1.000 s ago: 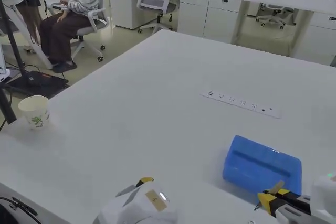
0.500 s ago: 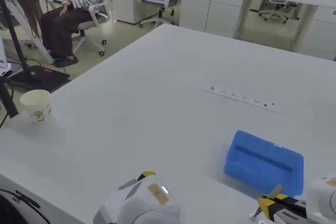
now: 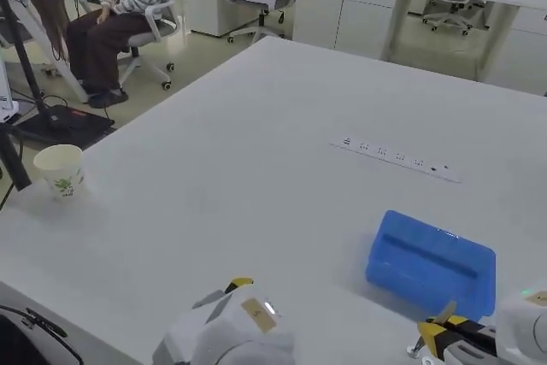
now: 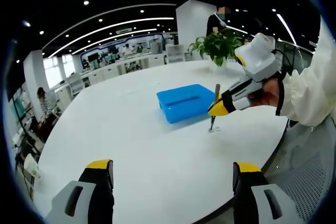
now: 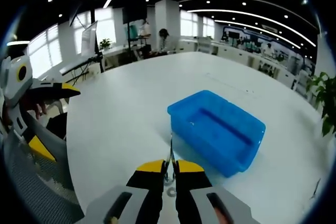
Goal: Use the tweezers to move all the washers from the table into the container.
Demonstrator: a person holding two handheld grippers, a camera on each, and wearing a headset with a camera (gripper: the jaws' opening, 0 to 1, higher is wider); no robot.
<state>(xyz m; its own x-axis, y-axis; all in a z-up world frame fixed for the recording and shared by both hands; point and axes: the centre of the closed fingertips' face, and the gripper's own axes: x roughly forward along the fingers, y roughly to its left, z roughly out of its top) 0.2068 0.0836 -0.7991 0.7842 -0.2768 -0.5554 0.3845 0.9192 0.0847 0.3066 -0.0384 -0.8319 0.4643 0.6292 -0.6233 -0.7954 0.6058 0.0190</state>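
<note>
The right gripper held the tweezers clamped beside the blue container, while the left gripper gaped idle; a weak pinch risked flicking any washer away.

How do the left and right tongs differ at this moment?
Left tongs gape wide and hold nothing; right tongs are shut on the tweezers. Left tongs sit back from the container; right tongs are close beside it, with the tweezers pointing down at the table. Both have yellow-tipped jaws.
</note>
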